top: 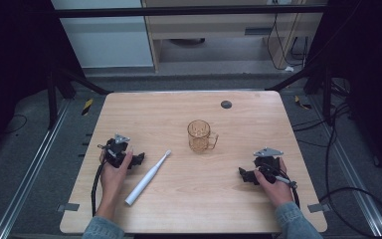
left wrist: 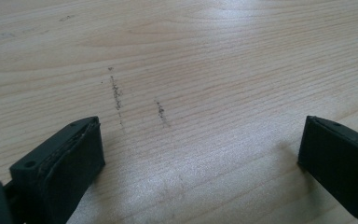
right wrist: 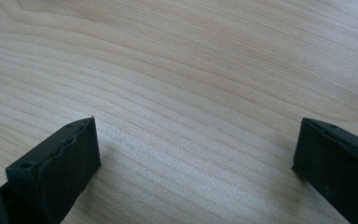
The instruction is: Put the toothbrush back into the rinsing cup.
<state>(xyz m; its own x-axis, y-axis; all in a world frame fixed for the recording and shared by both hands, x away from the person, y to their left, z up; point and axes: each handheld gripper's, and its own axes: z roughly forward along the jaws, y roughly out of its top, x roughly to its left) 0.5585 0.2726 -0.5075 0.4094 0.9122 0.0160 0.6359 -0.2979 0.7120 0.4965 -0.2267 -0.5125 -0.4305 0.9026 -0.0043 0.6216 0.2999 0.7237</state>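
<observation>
A pale wood-grain bench [top: 258, 199] carries a clear amber mug [top: 200, 136] with a handle at centre and a slim white electric toothbrush [top: 148, 178] lying diagonally near left. Each hand rests low on the bench: left claw [top: 138, 159] beside the toothbrush, right claw [top: 244, 175] near right, both spread wide and empty.

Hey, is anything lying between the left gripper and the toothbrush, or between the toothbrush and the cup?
Nothing visible. The left gripper sits right beside the toothbrush, with bare table between. From the toothbrush to the cup the wood is also bare.
</observation>
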